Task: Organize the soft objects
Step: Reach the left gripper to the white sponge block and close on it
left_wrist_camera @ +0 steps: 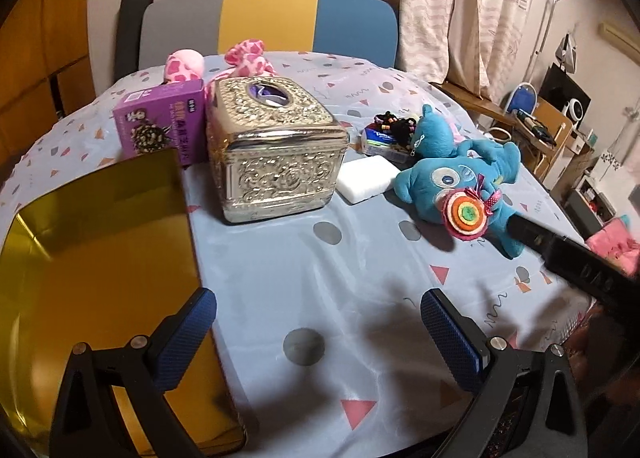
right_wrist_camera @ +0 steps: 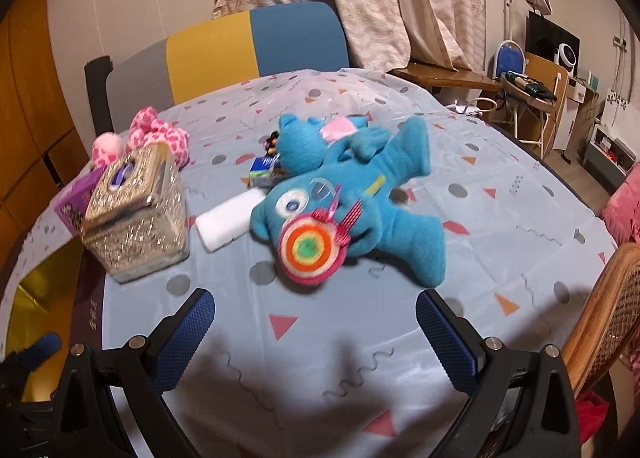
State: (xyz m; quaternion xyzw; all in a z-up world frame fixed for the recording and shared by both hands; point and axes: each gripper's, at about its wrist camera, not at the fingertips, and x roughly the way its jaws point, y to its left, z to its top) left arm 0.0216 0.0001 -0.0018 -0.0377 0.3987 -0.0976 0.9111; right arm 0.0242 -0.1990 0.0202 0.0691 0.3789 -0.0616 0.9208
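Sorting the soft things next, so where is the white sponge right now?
The sponge lies flat on the tablecloth, mid-table in both views, between the silver box and the blue plush.

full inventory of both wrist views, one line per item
blue plush toy: 1, blue with rainbow disc, table centre-right
pink plush toy: 1, pink spotted, behind tissue box
tissue box: 1, ornate silver, table left-centre
purple box: 1, left of tissue box
white pad: 1, between tissue box and blue plush
tissue pack: 1, blue-green, behind white pad
hair ties: a bunch, dark, on tissue pack
gold tray: 1, near left edge
tablecloth: 1, light blue patterned
chair: 1, grey-yellow-blue, far side
left gripper: jaws open
right gripper: jaws open
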